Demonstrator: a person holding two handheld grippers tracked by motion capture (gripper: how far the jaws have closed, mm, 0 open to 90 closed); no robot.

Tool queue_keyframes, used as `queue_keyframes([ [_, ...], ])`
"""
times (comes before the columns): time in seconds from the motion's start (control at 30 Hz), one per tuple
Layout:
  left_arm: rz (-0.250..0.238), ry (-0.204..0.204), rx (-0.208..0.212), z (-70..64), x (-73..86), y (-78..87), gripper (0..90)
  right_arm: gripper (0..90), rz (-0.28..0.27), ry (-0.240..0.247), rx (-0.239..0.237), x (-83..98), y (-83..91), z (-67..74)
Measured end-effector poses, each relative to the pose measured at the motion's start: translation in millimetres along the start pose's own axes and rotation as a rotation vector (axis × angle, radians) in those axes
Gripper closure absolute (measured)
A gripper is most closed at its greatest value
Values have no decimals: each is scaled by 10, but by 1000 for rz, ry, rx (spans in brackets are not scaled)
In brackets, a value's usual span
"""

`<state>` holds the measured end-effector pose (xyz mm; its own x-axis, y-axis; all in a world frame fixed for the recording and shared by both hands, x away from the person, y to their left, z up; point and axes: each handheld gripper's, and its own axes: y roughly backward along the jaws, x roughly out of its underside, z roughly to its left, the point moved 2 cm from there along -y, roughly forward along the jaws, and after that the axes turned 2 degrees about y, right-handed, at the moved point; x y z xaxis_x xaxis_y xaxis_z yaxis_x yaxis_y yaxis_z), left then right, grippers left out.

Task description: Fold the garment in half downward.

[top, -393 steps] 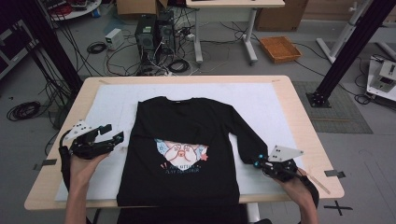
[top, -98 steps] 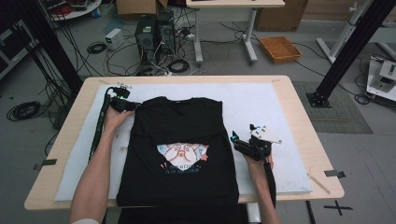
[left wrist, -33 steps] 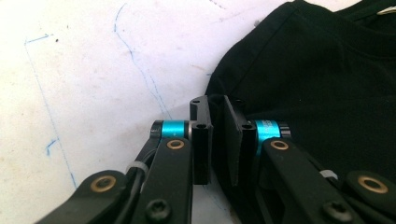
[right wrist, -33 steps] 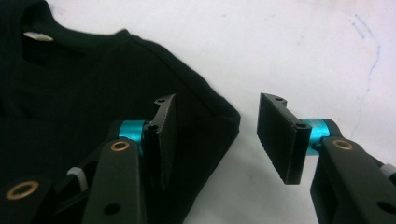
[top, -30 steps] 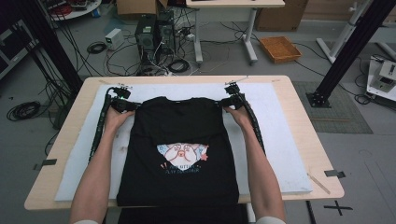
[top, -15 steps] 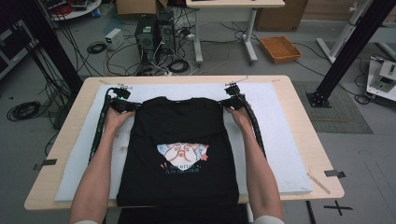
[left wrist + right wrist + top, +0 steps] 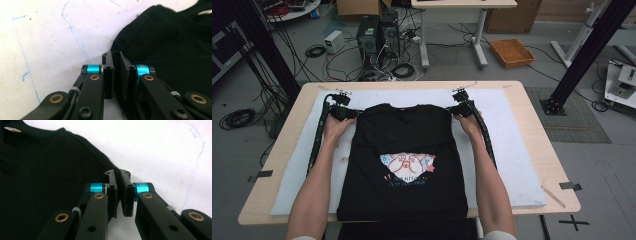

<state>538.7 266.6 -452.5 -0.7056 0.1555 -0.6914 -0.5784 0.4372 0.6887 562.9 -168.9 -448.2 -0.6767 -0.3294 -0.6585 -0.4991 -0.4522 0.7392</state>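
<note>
A black T-shirt [image 7: 402,165] with a cartoon print lies flat, front up, on the white mat [image 7: 507,140], its sleeves folded under. My left gripper [image 7: 349,114] is at the shirt's far-left shoulder corner. In the left gripper view the shirt [image 7: 175,42] runs between the jaws, and the gripper [image 7: 115,56] is shut on that corner. My right gripper [image 7: 455,111] is at the far-right shoulder corner. Its jaws have just been closing, and in the right gripper view the gripper [image 7: 117,173] pinches the edge of the shirt [image 7: 45,170].
The mat covers most of the wooden table [image 7: 537,115]. The shirt's hem hangs over the near edge. Both forearms lie along the shirt's sides. A cable trails from each gripper along the mat. Computers, cables and a box stand on the floor beyond the table.
Since the earliest frame the spread sleeves have been folded in. My right hand has moved from the shirt's right side up to the far-right shoulder. Over the last second both hands stayed put.
</note>
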Motion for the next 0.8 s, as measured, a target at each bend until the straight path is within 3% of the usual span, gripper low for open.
queue_keyframes([
  [0.3,-34,-9,-14,-82,-189,140,834,864,-52,-3,0,-120,211,-21],
  [0.4,-73,-8,-20,-100,-233,177,834,865,-68,1,1,-206,293,-15],
  [0.6,-77,-16,-27,-104,-326,239,836,865,-103,12,16,-324,383,-16],
  [0.7,-107,-37,-34,-144,-437,308,836,865,-123,16,28,-378,435,-22],
  [0.77,-152,-26,-28,-162,-476,353,836,865,-136,15,36,-427,483,-28],
  [0.8,-150,-16,-23,-154,-488,365,835,864,-148,15,40,-452,512,-33],
])
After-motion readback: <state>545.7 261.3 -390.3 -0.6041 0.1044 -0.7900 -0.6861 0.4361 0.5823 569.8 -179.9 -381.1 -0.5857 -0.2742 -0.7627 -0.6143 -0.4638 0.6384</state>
